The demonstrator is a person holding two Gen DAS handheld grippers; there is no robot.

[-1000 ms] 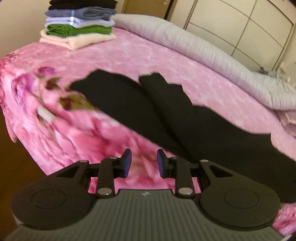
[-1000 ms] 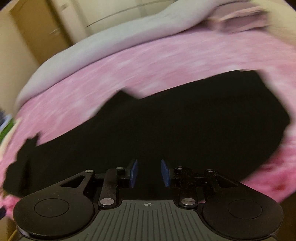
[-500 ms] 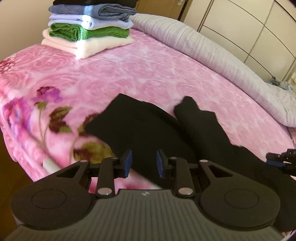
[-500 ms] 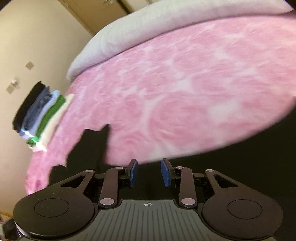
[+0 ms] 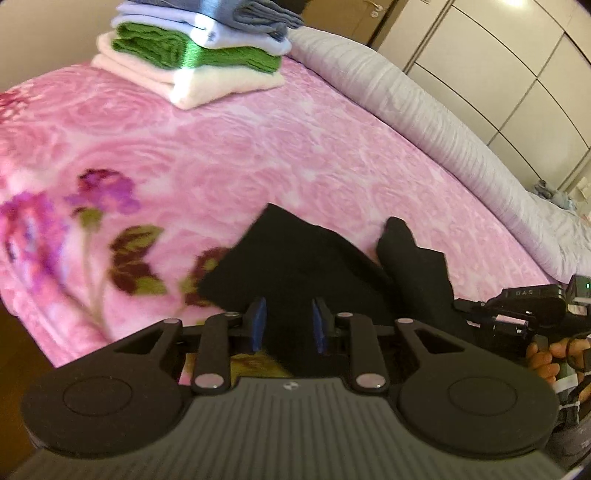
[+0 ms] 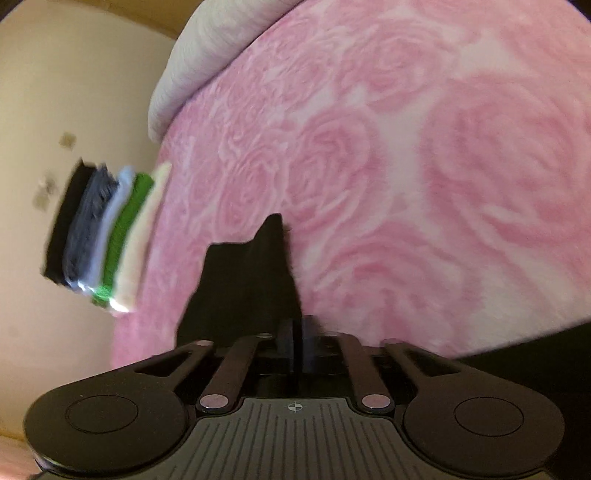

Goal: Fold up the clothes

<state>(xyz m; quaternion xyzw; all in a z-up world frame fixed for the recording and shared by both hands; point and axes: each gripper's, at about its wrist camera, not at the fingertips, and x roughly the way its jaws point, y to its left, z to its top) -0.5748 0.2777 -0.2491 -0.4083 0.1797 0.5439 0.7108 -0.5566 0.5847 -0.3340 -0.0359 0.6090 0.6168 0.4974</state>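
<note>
two claws (image 5: 287, 325) (image 6: 297, 339) over black garment (image 5: 295, 254): left closing, unclamped; right clenched on its edge

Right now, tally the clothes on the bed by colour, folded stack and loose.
Black: 2, stack top and loose garment
Grey-blue: 1
Light blue: 1
Green: 1
Cream: 1
Total: 6
</note>
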